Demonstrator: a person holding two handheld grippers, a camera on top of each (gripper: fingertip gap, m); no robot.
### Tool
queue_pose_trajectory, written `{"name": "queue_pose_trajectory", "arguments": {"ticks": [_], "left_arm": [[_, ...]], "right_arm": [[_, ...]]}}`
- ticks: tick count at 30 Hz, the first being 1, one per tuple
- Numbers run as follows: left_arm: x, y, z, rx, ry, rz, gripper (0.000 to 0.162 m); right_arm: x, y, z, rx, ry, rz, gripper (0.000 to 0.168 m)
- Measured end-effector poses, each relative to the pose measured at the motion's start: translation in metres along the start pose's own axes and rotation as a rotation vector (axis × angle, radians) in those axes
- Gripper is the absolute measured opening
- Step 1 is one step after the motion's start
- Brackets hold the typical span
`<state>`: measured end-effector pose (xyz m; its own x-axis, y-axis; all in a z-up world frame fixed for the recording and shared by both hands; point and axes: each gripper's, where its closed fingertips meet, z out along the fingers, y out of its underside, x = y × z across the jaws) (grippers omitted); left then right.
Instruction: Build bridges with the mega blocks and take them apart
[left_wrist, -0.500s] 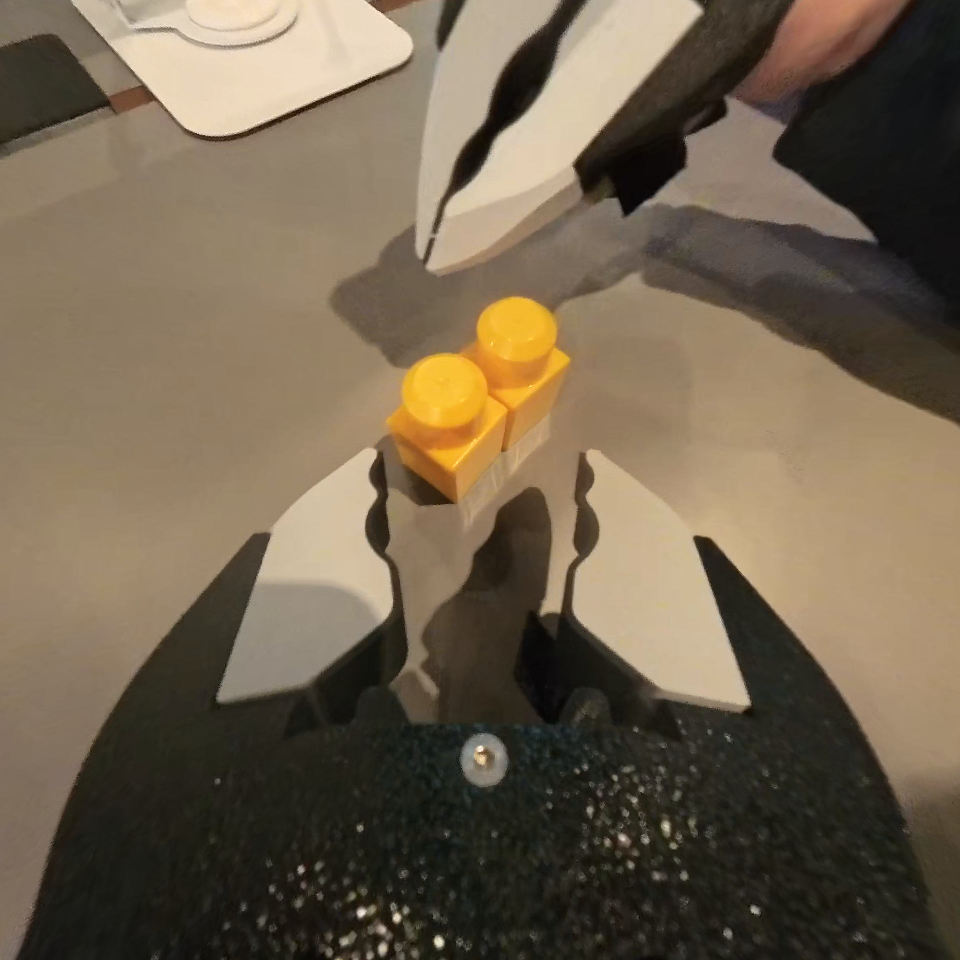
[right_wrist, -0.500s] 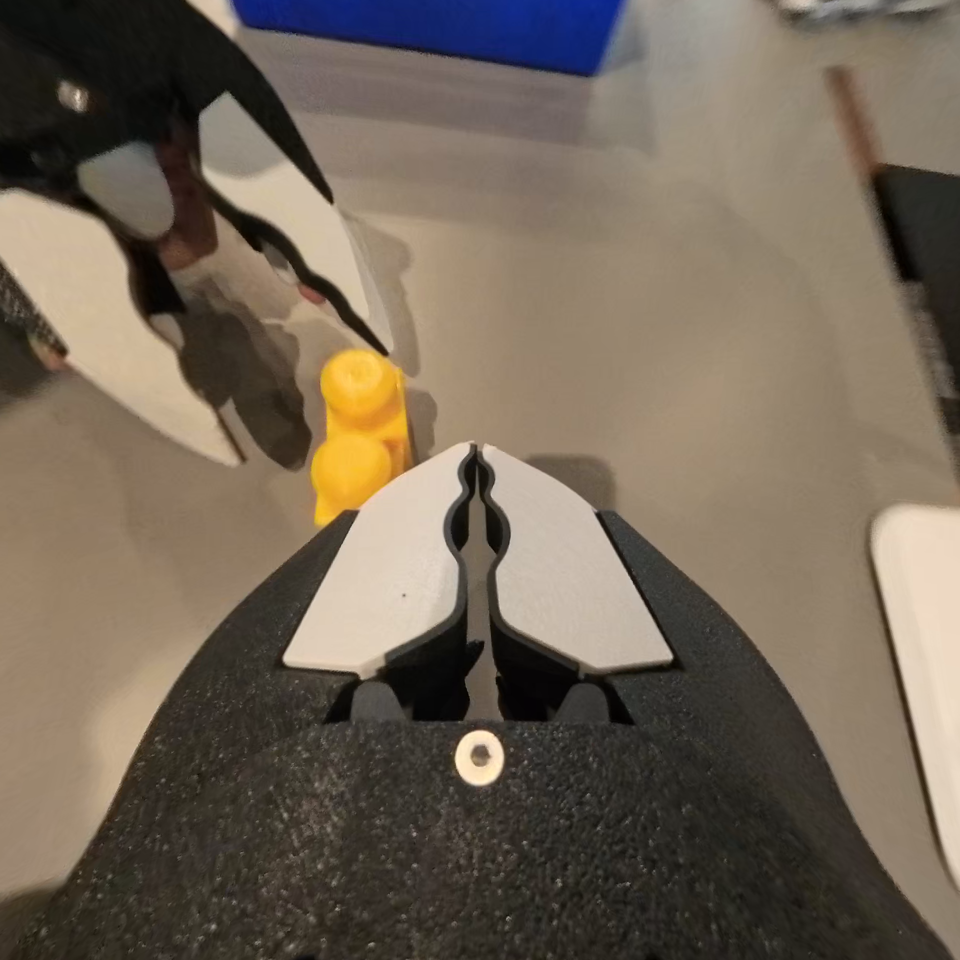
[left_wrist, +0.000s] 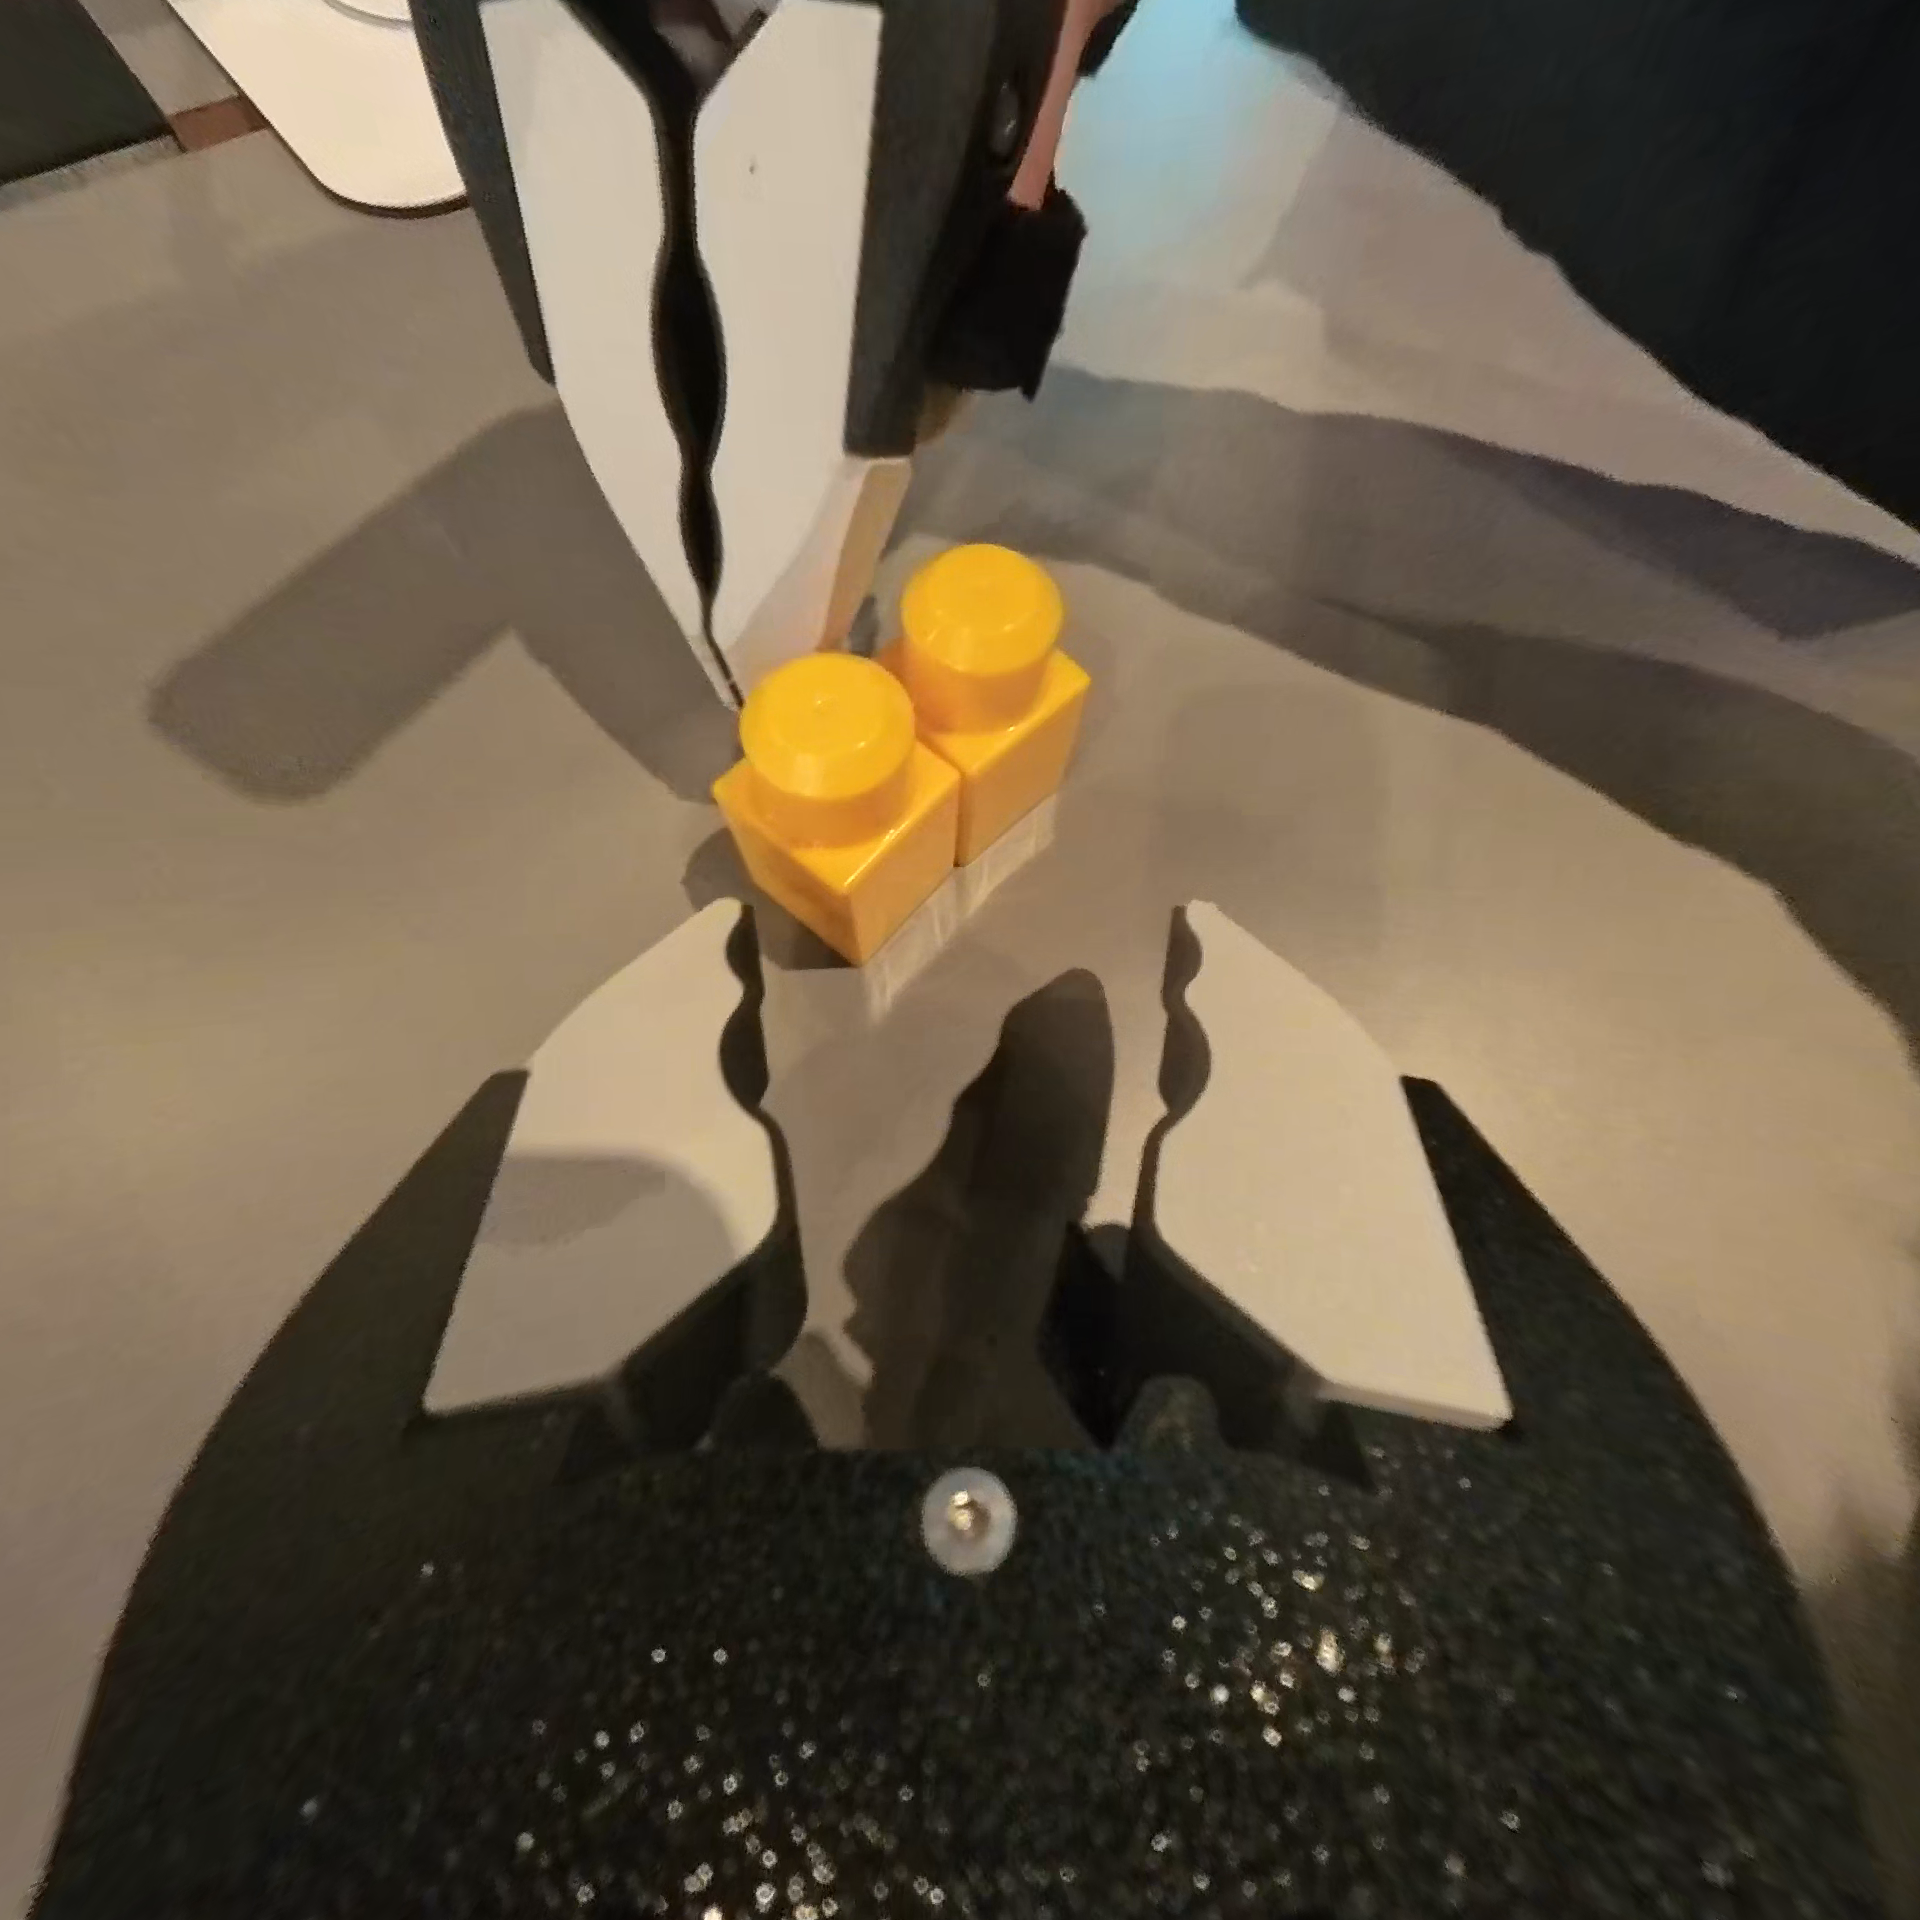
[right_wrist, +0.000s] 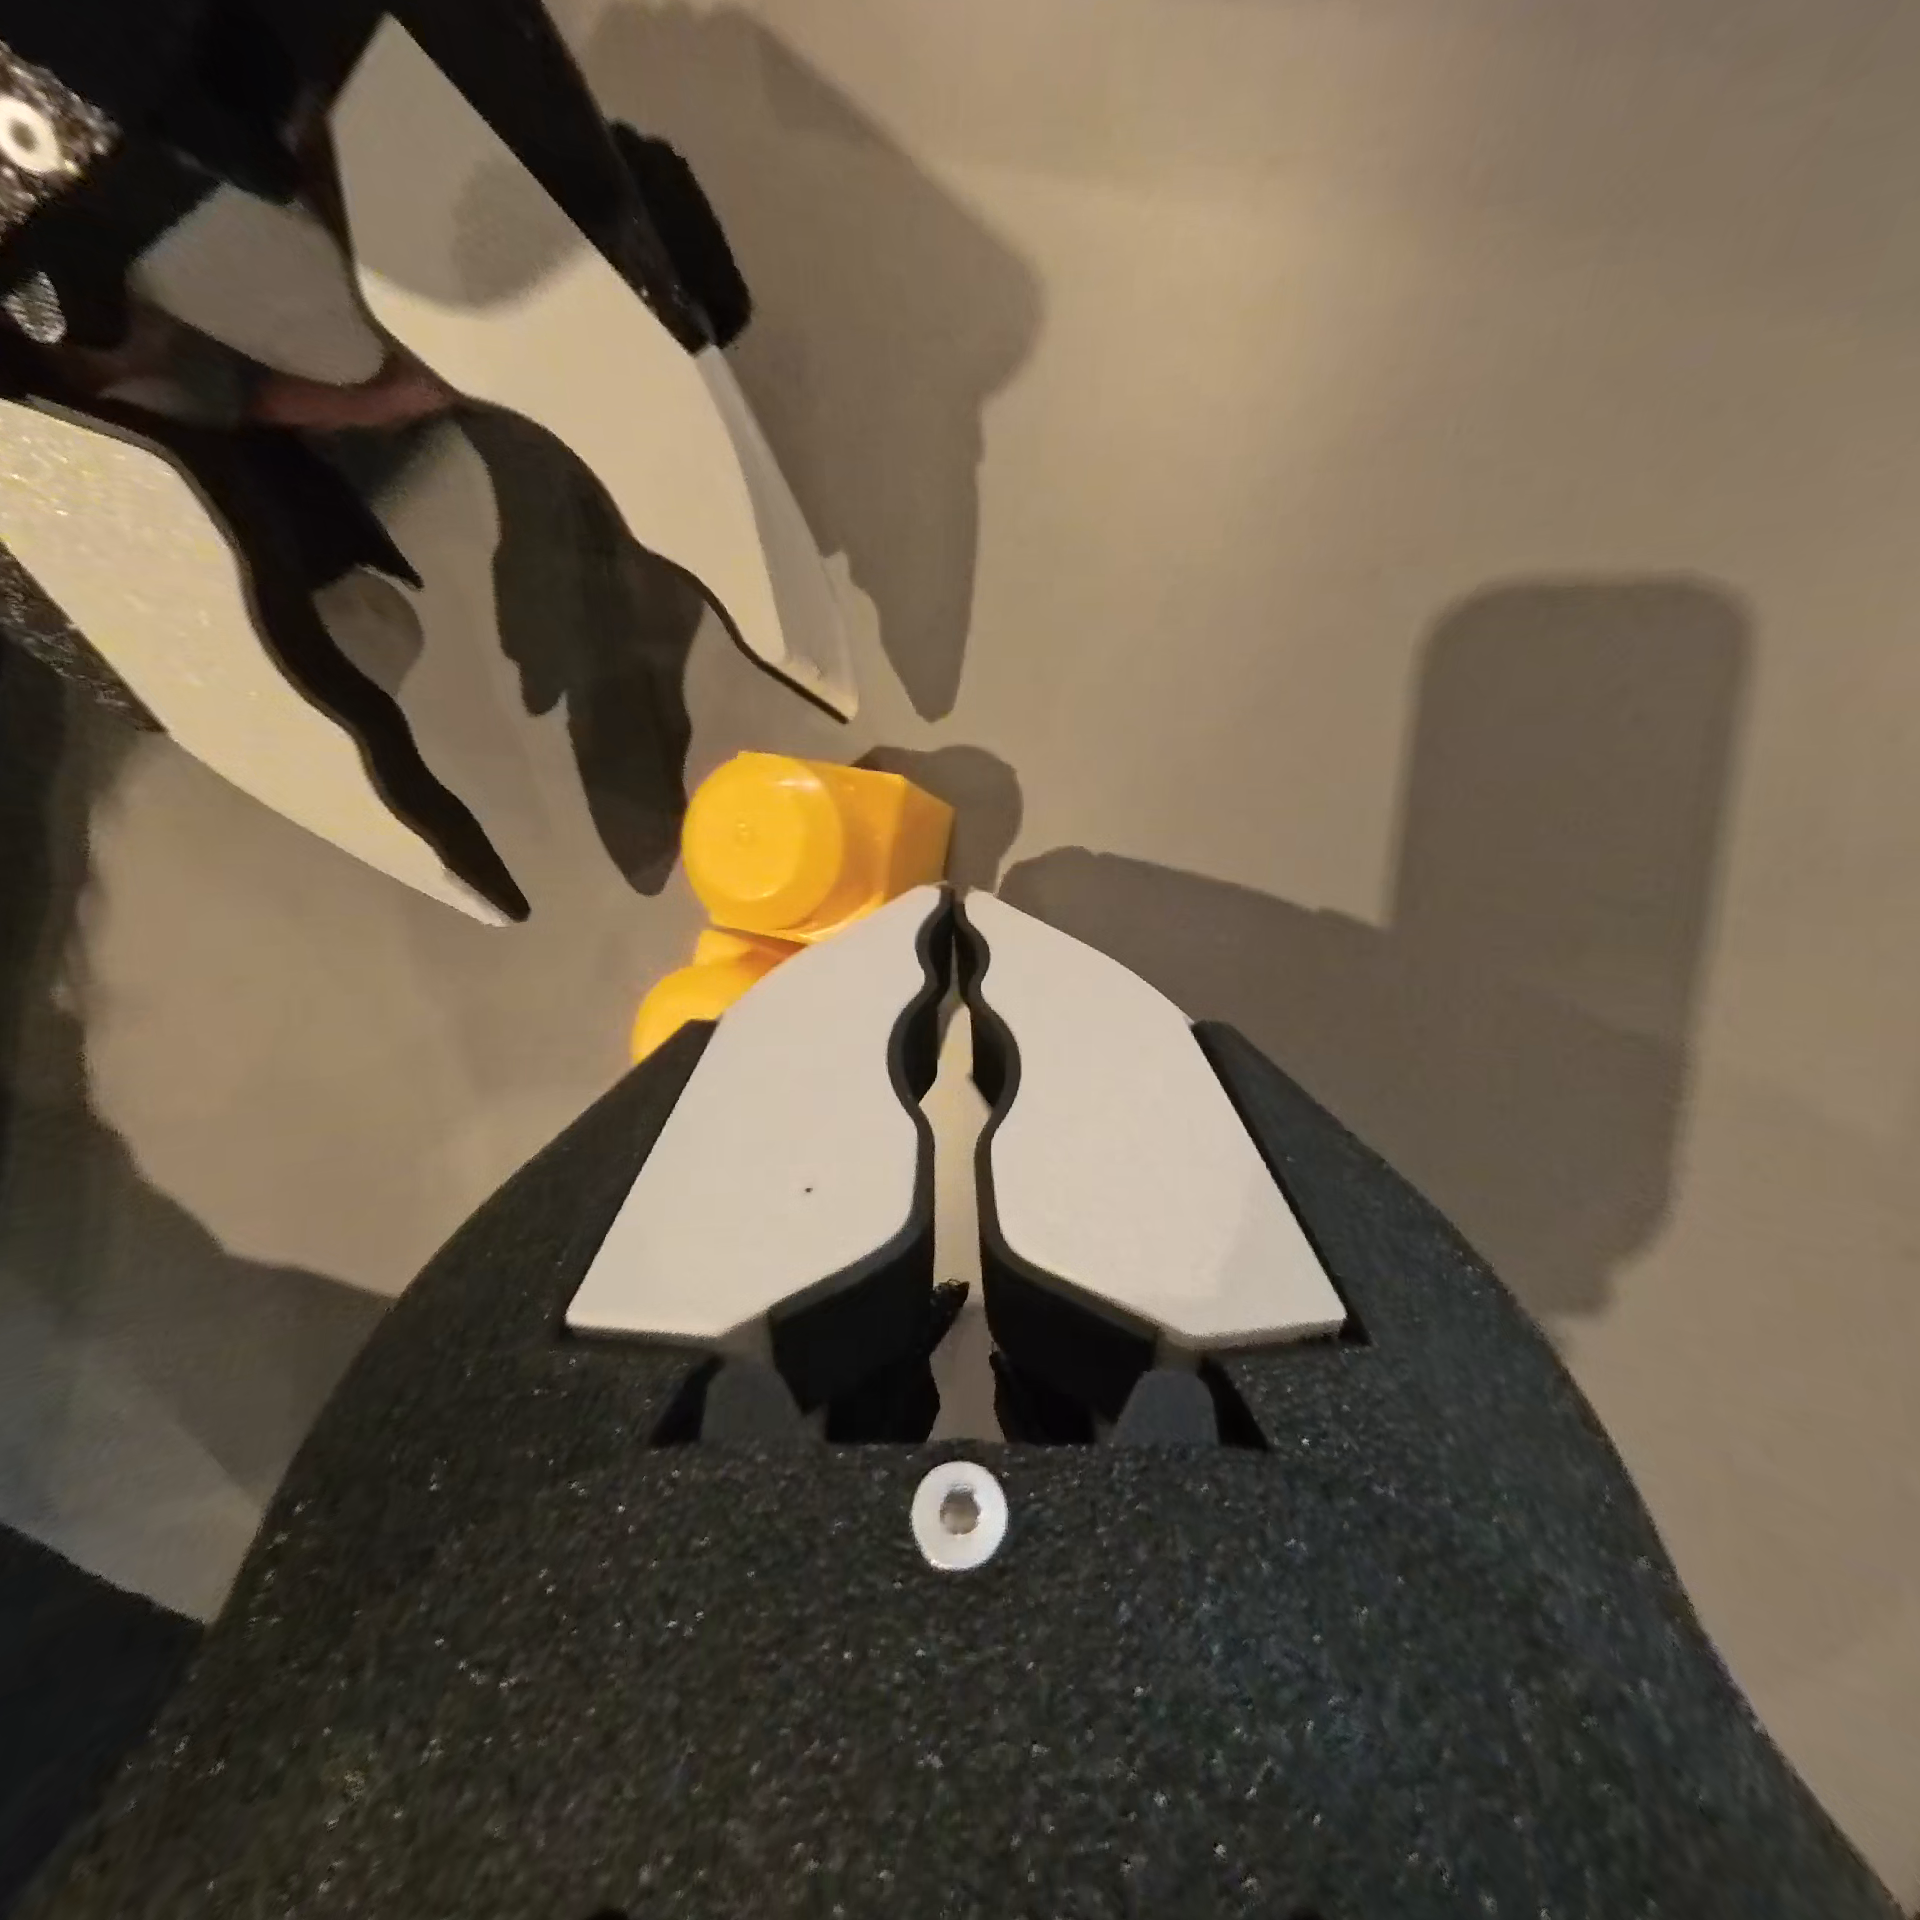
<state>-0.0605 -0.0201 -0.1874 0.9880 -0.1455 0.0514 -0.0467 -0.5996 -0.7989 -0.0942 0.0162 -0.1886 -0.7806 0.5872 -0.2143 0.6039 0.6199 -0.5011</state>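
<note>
- We see two yellow blocks (left_wrist: 904, 790) standing side by side on the grey counter (left_wrist: 312, 831), touching each other, studs up. No other blocks are in view.
- The near block (left_wrist: 836, 821) sits just ahead of the left gripper (left_wrist: 961, 914); the far block (left_wrist: 992, 717) sits behind it and slightly to the right.
- The long axis of the pair runs away from the left gripper, angled a little to the right. It does not run across the gap between the jaws.
- The left jaws stand wide apart and hold nothing. The near block lies just beyond the left fingertip, left of the gap's centre line.
- The right gripper (right_wrist: 954, 904) comes in from the far side, tips pointing down. Its jaws are together, with only a thin wavy slit between them, and we see nothing held in them.
- In the left wrist view, the right gripper's tips sit at the far left edge of the near block, at stud height. We cannot tell whether they touch it.
- In the right wrist view, the blocks lie just left of the closed tips and partly hidden behind the left finger (right_wrist: 790, 1122).
- We judge both grippers to be about equally near. The left one is the one ready to grasp.
- We judge that a grasp by the left jaws needs a small shift left and forward, so the near block enters the gap.
- A white board (left_wrist: 343, 125) lies at the far left of the counter, well apart from the blocks.
</note>
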Motion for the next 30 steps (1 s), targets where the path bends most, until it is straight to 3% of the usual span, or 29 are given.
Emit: {"name": "queue_pose_trajectory", "arguments": {"ticks": [9,15,21,30], "left_arm": [[0.004,-0.005,0.004,0.01,0.023,0.008,0.073],[0.006,-0.006,0.006,0.009,0.023,0.01,0.074],[0.008,-0.004,0.01,-0.007,0.001,0.013,0.073],[0.007,-0.004,0.011,-0.018,-0.002,0.017,0.073]], "right_arm": [[-0.003,0.007,-0.003,-0.028,0.019,0.006,0.0],[0.0,0.024,-0.029,0.089,0.209,0.117,0.0],[-0.03,0.051,-0.012,0.114,0.204,0.156,0.0],[-0.037,0.046,-0.005,0.183,0.187,0.161,0.0]]}}
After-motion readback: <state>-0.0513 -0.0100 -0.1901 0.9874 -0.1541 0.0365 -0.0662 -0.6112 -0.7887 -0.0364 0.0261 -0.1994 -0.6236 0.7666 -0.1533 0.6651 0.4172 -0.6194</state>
